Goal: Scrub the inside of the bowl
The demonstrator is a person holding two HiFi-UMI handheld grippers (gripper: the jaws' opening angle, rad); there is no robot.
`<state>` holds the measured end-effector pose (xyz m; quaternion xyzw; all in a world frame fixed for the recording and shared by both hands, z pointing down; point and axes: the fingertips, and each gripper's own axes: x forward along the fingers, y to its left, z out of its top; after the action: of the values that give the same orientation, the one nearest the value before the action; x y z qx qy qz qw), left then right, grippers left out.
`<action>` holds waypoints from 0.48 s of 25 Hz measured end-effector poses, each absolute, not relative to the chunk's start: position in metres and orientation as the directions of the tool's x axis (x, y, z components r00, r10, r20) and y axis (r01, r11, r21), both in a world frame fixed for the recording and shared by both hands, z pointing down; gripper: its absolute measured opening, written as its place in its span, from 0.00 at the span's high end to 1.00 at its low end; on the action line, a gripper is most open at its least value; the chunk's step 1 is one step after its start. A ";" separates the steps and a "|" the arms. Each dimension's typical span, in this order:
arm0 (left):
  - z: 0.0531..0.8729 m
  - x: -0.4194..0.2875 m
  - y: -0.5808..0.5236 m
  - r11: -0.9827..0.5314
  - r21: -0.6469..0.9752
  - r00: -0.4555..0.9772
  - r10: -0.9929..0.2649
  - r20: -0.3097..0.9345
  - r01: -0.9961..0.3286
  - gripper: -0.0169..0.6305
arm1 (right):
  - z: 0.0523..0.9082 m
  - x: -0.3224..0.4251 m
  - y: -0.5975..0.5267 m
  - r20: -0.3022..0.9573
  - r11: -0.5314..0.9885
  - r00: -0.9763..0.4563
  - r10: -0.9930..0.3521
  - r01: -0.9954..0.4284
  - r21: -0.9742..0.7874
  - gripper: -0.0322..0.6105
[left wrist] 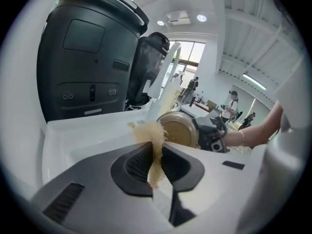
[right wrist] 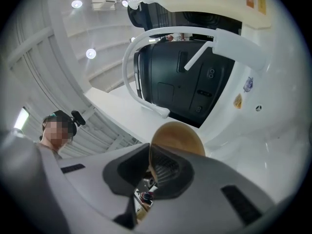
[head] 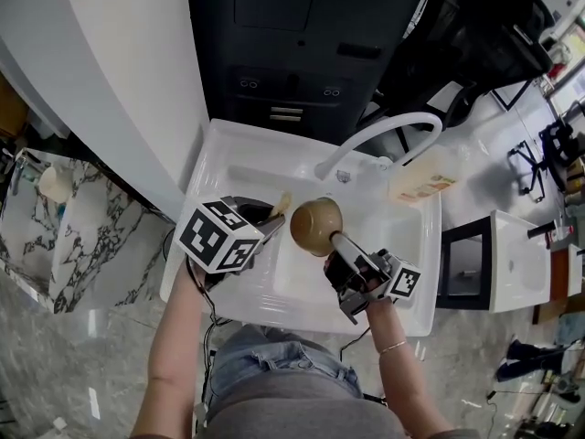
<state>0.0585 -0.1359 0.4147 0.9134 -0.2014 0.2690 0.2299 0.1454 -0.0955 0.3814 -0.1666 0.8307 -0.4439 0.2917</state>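
Observation:
Over the white sink (head: 239, 156), my right gripper (head: 336, 242) is shut on the rim of a tan bowl (head: 316, 225), which is held on its side. The right gripper view shows the bowl (right wrist: 181, 136) clamped between the jaws. My left gripper (head: 271, 216) is shut on a tan sponge (head: 281, 205), just left of the bowl and apart from it. In the left gripper view the sponge (left wrist: 154, 147) sticks up between the jaws. The bowl (left wrist: 179, 128) lies just beyond it, turned with what looks like its foot ring toward me. The bowl's inside is hidden.
A white arched faucet (head: 384, 132) rises behind the bowl. A soap bottle (head: 422, 184) lies on the sink's right ledge. A black machine (head: 302, 44) stands behind the sink and a white wall (head: 128, 71) is on the left. A marble floor (head: 82, 236) lies below.

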 end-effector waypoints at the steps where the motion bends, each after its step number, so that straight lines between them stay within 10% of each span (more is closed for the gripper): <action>1: 0.415 0.063 -0.132 -0.819 0.318 0.782 -0.232 0.579 -0.478 0.90 | 0.382 0.145 -0.095 -0.337 0.551 -0.777 -0.532 -0.016 -0.834 0.91; 12: 0.409 0.094 -0.106 -0.874 0.239 0.769 -0.208 0.604 -0.424 0.90 | 0.390 0.144 -0.101 -0.302 0.527 -0.774 -0.556 -0.047 -0.849 0.91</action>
<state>0.0943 -0.1060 0.4090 0.9223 -0.1714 0.2934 0.1840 0.1435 -0.1013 0.3899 -0.1825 0.8269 -0.4508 0.2821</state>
